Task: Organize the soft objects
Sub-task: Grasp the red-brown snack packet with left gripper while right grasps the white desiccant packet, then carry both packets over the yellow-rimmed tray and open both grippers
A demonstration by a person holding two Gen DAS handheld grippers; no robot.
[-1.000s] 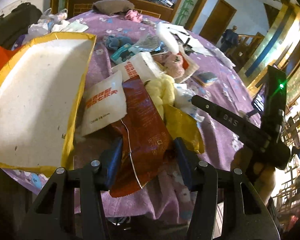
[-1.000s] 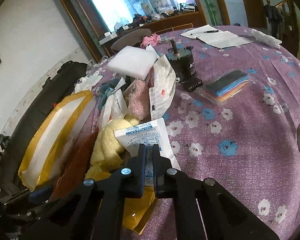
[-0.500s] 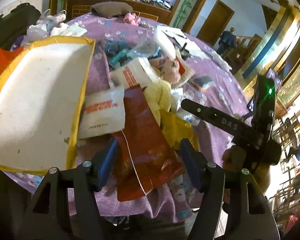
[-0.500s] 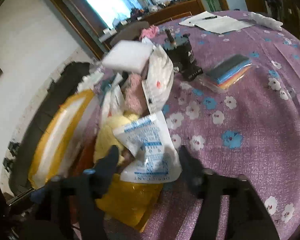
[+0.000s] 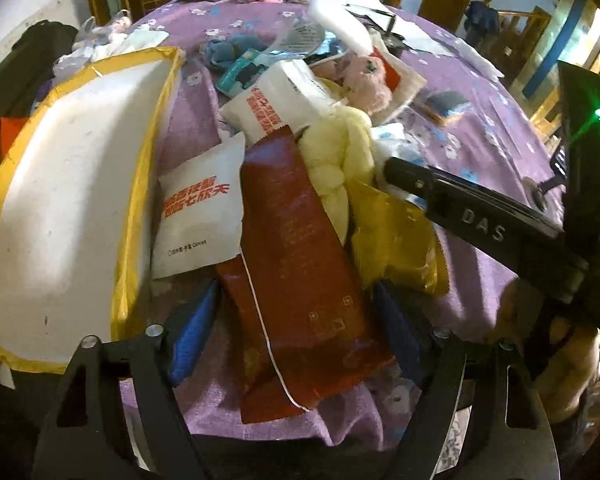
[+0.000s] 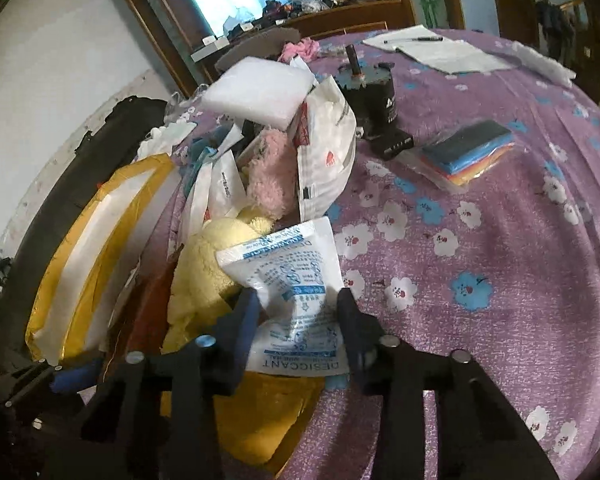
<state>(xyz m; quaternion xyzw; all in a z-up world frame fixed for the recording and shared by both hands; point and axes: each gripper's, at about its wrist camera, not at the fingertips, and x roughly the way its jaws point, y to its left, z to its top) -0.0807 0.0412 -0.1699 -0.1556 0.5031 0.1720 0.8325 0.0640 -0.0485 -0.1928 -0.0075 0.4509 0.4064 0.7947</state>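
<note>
Bottom centre of both views: left gripper [image 5: 296,316] open astride red packet [image 5: 296,256], right gripper [image 6: 298,316] open astride desiccant pouch [image 6: 296,292] (lined up to pinch, probably).

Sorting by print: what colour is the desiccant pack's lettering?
Blue on white, clearest in the right wrist view: desiccant pack.

Purple floral tablecloth [image 6: 480,208] carries heaped packets [image 5: 296,248] and papers [image 6: 448,52].

left hand-held gripper [image 5: 296,320] jaws apart | right hand-held gripper [image 6: 298,312] jaws apart
</note>
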